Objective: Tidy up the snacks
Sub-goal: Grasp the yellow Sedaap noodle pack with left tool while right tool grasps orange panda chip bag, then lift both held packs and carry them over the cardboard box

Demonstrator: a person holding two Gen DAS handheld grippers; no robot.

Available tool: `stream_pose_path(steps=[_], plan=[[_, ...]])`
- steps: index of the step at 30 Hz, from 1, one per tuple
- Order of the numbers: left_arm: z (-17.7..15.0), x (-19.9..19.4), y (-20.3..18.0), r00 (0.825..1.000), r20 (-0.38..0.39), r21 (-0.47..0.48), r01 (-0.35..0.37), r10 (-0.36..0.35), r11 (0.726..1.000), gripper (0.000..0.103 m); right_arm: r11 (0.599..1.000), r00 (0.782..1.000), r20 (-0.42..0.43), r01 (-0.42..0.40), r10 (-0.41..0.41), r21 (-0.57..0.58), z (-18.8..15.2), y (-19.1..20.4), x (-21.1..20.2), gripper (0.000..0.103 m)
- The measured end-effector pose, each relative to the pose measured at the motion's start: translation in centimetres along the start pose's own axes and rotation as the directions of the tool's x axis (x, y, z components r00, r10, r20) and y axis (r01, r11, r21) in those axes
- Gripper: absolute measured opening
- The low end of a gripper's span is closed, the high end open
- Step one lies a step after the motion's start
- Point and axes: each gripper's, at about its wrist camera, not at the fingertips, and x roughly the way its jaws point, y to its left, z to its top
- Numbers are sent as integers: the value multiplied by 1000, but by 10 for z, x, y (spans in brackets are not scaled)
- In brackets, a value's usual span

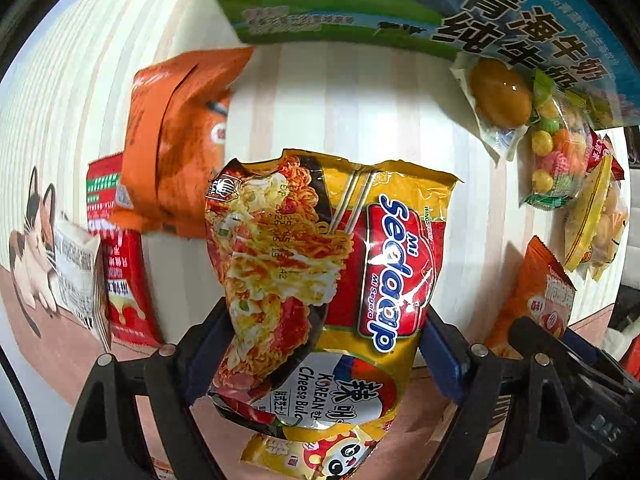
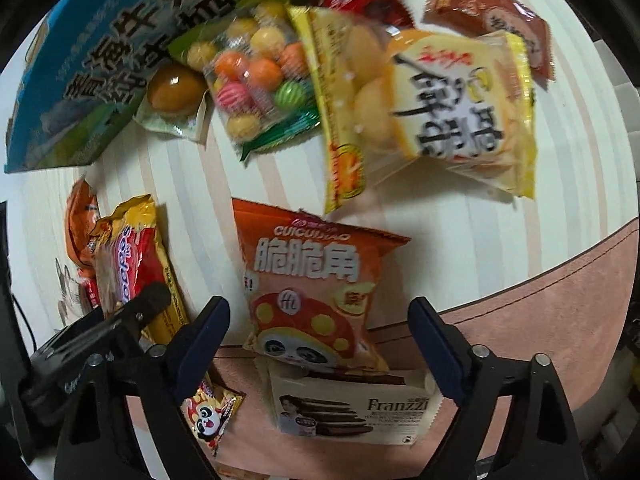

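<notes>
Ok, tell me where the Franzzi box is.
Right wrist view, bottom centre: the Franzzi box lies on the pink mat, between the right claw's fingers, below the orange panda chip bag.

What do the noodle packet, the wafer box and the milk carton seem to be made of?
Noodle packet: likely thin plastic film, glossy; it shows creases and bright glare.
Wafer box: probably printed cardboard, matte; flat faces and straight edges.
Milk carton: apparently coated cardboard, with a slight sheen; large, stiff and flat-sided.
</notes>
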Motion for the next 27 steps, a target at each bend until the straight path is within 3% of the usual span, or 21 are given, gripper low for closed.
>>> stream_pose_path(steps=[1,3,7,10,15,18,27], plan=[[2,0,-2,1000,5,4,1,-1,1000,87,1000,1000,-9,11,-11,-8,0,5,4,74],[1,-3,-1,1000,5,12,-3,3,1000,88,999,999,-31,29,-30,-34,-2,13,11,61],[3,-3,-12,1000,4,23,-3,3,1000,88,988,994,-39,95,-100,-119,-4,26,16,56],[-1,1,-2,1000,8,26,8,-8,1000,89,961,985,-45,153,-167,-232,-8,33,17,56],[2,-2,2,1000,6,37,11,-12,999,89,942,982,-51,162,-184,-293,-14,45,22,59],[4,-5,-1,1000,-1,43,23,-23,999,89,959,987,-69,121,-143,-257,-20,45,24,74],[-10,12,0,1000,-3,105,-15,16,994,91,990,994,-72,79,-87,-116,-31,18,40,74]])
